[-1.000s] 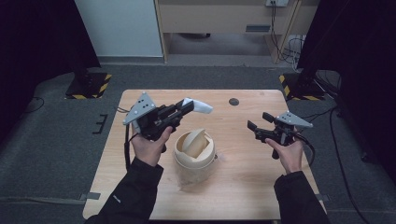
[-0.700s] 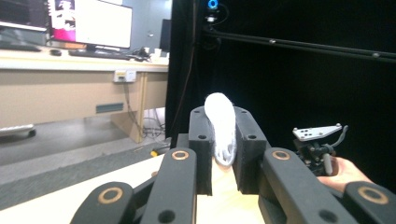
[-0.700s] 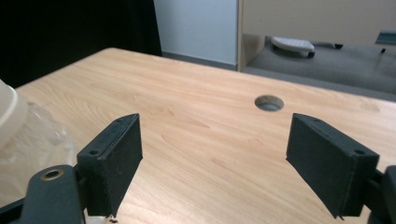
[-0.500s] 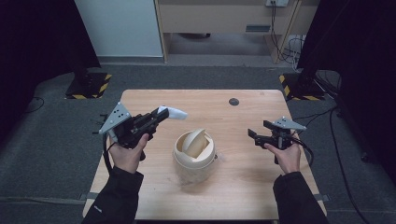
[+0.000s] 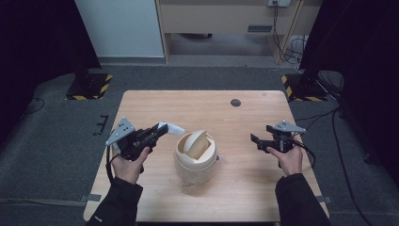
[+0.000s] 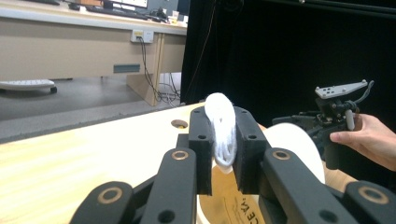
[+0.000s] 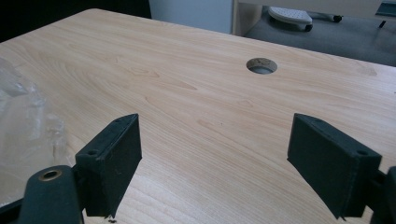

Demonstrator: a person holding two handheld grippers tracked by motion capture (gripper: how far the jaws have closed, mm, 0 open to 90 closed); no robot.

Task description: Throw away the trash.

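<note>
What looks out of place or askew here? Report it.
The small bin's swing lid sits tilted rather than level. A bit of clear plastic pokes out at its right side. The left gripper is shut on a white wad. Nothing is spilled or damaged.

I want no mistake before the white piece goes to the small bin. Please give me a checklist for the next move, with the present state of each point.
1. Left gripper shut firmly on the white piece: ok.
2. White piece above the bin's swing lid: not ok, it is beside the bin, to its left.
3. Lid open enough: cannot tell; it looks tilted.
4. Right gripper clear of the bin: ok, open and apart from it.
5. Bin upright on the table: ok.
</note>
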